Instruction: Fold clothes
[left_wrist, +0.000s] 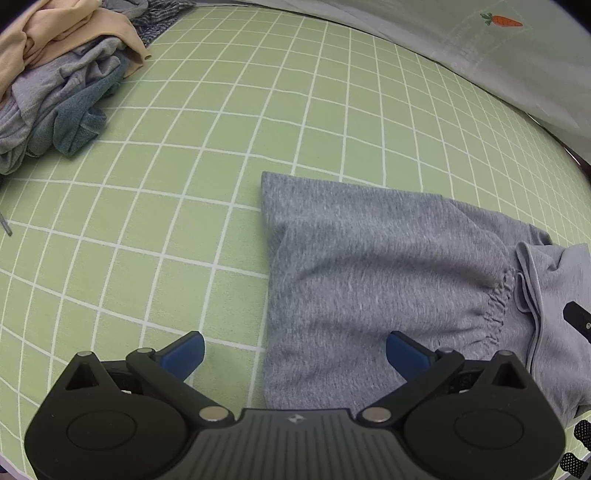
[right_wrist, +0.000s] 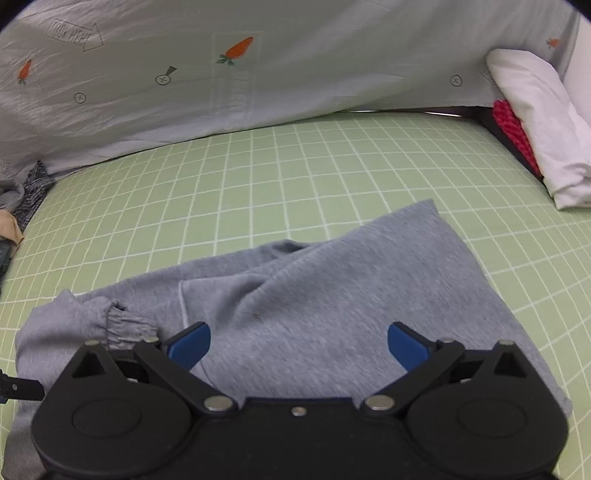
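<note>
1. Left wrist view: left gripper (left_wrist: 295, 354) wide open, blue pads spread apart, nothing between them, hanging over the green white-gridded bed sheet (left_wrist: 207, 155).
2. Same view: grey fleece sweatshirt (left_wrist: 369, 266) spread from 12 to 3 o'clock of the claw, partly folded, its straight left edge running from 12 o'clock down to between the pads. Right blue pad over cloth, left pad over bare sheet; contact not clear.
3. Same view: gathered cuff (left_wrist: 498, 306) at 2 o'clock; heap of unfolded beige, grey and blue clothes (left_wrist: 59, 81) far off at 10 o'clock; pale carrot-printed bedding (left_wrist: 498, 48) at 1 o'clock.
4. Right wrist view: right gripper (right_wrist: 299, 343) likewise fully open and empty, both pads over the grey sweatshirt (right_wrist: 332, 295).
5. Same view: garment's long axis from 8 o'clock, where the gathered cuff (right_wrist: 125, 325) lies just beside the left pad, up to a corner at 1 o'clock. White folded cloth (right_wrist: 535, 122) well apart at 2 o'clock.
6. Judgement: sweatshirt directly beneath both claws, right one more centred on it, left one at its edge; next pinch probably best taken along that near edge, folding across the long axis.
</note>
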